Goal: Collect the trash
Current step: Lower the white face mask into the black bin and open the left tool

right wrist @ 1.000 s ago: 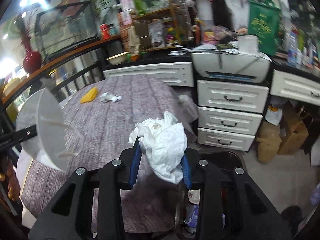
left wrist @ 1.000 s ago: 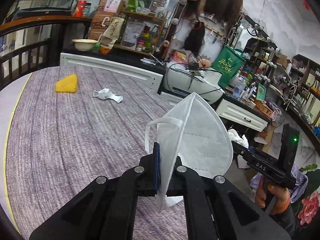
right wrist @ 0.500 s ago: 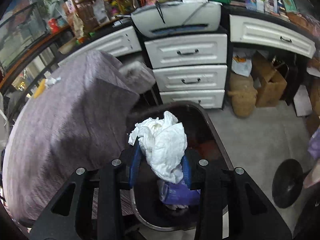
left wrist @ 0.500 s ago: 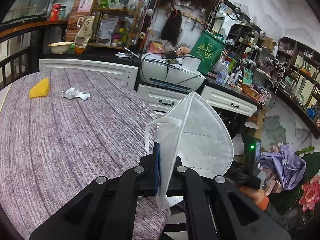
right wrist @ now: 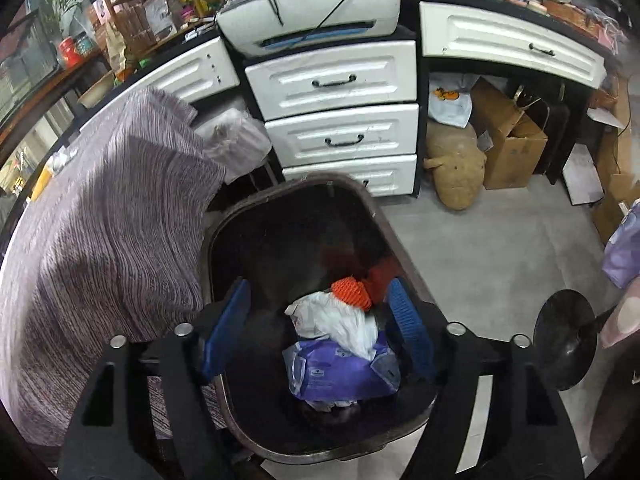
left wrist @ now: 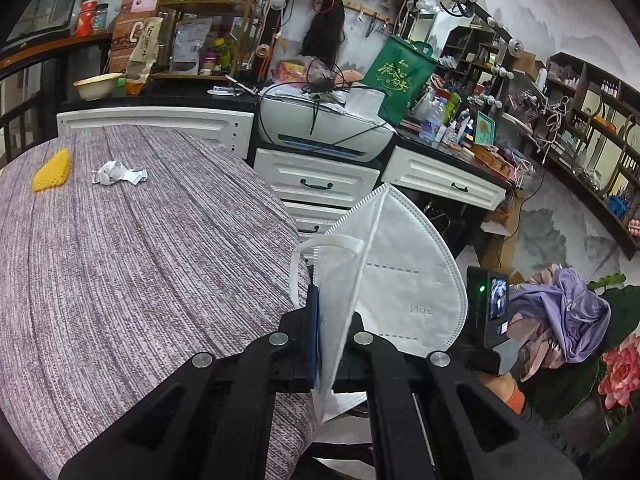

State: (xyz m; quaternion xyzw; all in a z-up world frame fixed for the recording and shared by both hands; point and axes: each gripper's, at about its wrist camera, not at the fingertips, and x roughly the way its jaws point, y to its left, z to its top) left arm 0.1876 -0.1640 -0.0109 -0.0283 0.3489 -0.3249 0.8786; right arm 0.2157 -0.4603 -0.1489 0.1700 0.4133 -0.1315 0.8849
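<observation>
While left tool [left wrist: 332,344] clamped on mask [left wrist: 400,272], right tool [right wrist: 320,332] apart over bin [right wrist: 280,216], tissue [right wrist: 340,320] seemingly inside.

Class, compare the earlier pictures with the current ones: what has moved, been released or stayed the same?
The right gripper swung from the table to above the trash bin, then opened, dropping the crumpled tissue onto the rubbish inside. The left gripper stays shut on the white mask. The yellow sponge and crumpled wrapper remain on the table.

Right hand-held gripper [right wrist: 318,328] gapes above the trash bin [right wrist: 304,446].
</observation>
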